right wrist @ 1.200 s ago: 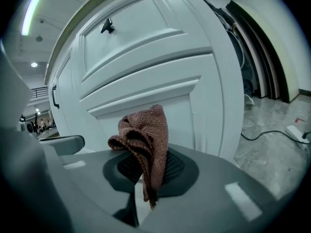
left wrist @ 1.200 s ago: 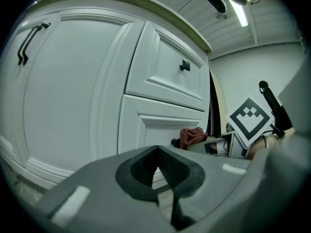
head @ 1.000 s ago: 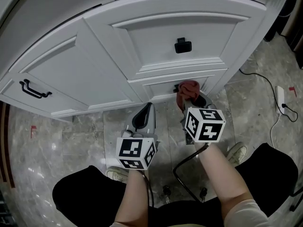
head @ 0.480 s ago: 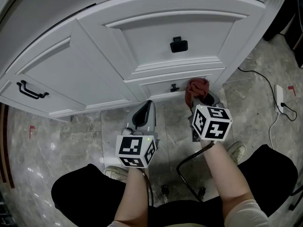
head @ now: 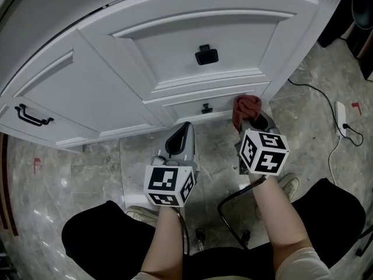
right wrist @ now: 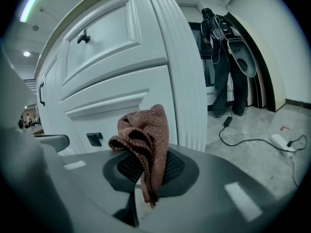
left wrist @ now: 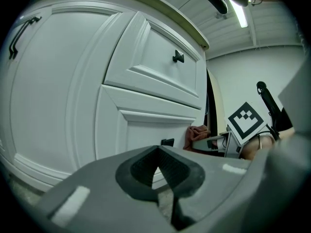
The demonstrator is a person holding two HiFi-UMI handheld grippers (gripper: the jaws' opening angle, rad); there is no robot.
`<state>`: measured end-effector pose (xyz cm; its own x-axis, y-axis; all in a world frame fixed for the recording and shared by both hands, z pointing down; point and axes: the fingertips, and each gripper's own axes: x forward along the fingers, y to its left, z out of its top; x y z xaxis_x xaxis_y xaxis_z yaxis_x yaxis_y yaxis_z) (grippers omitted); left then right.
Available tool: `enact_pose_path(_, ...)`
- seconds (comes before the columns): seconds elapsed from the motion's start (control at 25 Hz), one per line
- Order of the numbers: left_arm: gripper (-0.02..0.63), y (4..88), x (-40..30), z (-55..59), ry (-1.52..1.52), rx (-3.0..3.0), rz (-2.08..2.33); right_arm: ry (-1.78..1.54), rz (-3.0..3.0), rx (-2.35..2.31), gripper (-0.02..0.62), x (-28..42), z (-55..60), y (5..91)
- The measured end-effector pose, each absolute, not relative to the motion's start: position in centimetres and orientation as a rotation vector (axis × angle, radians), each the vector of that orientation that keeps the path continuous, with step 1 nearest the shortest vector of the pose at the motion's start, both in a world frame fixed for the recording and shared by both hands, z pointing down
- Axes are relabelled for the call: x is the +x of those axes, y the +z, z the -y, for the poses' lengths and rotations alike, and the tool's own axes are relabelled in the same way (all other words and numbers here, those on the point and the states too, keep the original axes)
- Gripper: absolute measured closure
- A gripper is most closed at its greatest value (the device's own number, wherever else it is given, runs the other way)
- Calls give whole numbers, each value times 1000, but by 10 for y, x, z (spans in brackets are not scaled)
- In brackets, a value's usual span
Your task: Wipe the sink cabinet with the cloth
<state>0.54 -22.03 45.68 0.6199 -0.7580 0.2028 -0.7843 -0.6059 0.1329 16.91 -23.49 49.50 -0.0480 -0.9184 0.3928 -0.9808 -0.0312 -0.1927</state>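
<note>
The white sink cabinet (head: 175, 57) fills the upper part of your head view, its panelled fronts curving above a grey marble-patterned floor (head: 87, 162). Your two arms reach forward over your dark-clad knees, each carrying a claw with its marker cube on top. The left claw (head: 184, 130) hangs low in front of the cabinet base, apart from the fronts, and in the left gripper view (left wrist: 158, 171) its jaws are brought together with nothing caught between them. The right claw (head: 247, 118) is further forward and to the right, and the right gripper view (right wrist: 146, 174) shows its jaws clamped on a reddish-brown knitted cloth (right wrist: 146, 140), which stands bunched above the pads with a short tail hanging below them. In the head view that cloth (head: 246, 105) sits at the right end of the bottom drawer front, just beside the fluted corner post (it looks pressed to the white face, though contact itself is hard to confirm). A black bar handle (head: 30, 115) marks the left door, a square black knob (head: 206, 55) the upper drawer, and a smaller black knob (head: 206, 108) the bottom drawer, near the cloth's left. A black cable (head: 309, 92) trails across the floor on the right towards a white power strip (head: 341, 116).
</note>
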Motion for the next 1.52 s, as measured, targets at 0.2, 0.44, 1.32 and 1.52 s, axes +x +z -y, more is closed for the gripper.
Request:
enact_pose_path(0.2,606,450,14,220,162,2655,1252,667,2027,2125,518,186,230,496)
enact_pose_path(0.44,606,459,14,218,180,2644,1245,703,1943,2210,518,213,223,502)
enact_pose_path(1.32,606,504,-103,222,219,2461,1449,628,2416,1578,517,-55,250,558)
enact_pose_path(1.52,606,501,-112,228,193,2451,1464,609,2448,1561,517,-62,258,556)
